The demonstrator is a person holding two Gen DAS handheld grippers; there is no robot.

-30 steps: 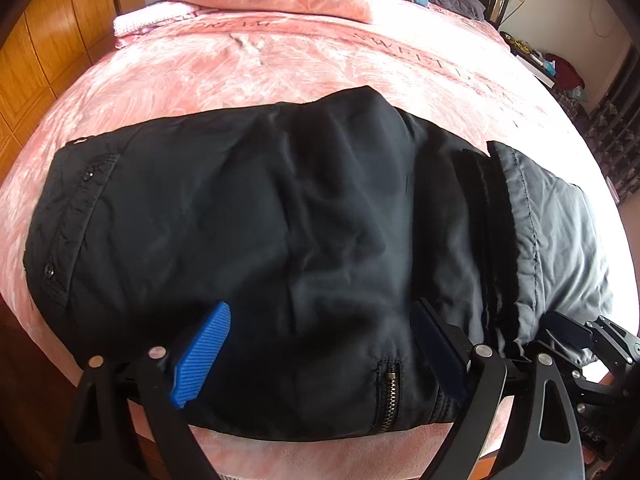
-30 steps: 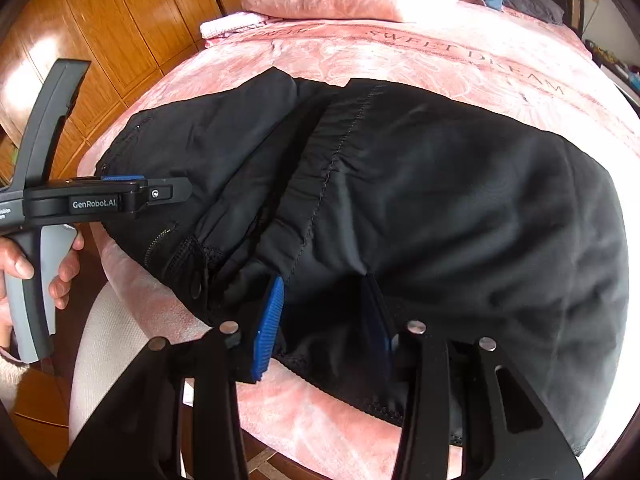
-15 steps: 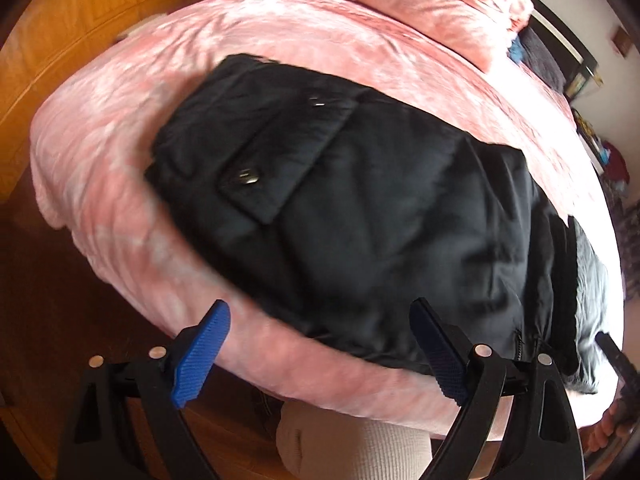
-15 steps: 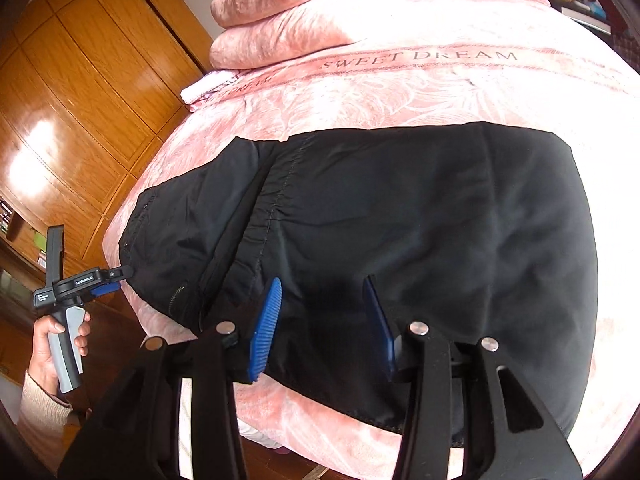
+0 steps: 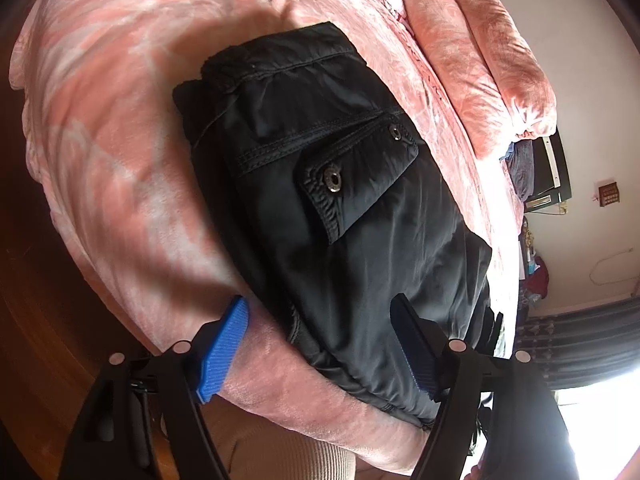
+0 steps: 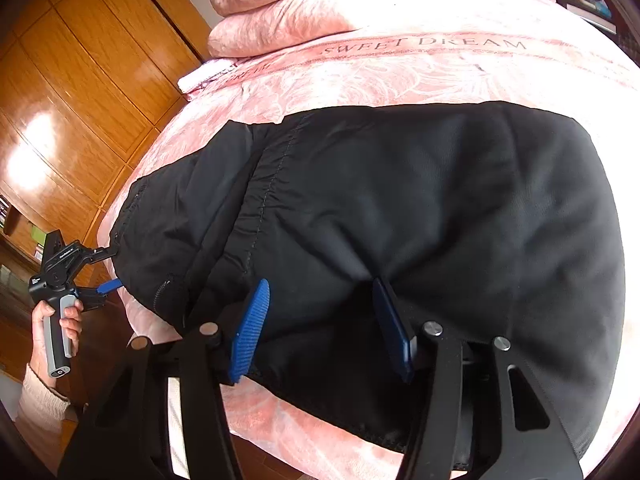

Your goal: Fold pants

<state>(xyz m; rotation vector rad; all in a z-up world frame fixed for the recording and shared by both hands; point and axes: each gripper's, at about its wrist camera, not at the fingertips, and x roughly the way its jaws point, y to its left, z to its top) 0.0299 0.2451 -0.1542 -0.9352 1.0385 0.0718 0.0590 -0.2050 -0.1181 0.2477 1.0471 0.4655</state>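
Folded pants lie on the bedspread mid-frame; pillows behind at top, wardrobe at left.

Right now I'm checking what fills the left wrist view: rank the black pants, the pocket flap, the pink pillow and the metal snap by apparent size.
1. Black pants, largest by far.
2. Pink pillow, though it lies farther away, so its true size is unsure.
3. Pocket flap.
4. Metal snap, smallest.
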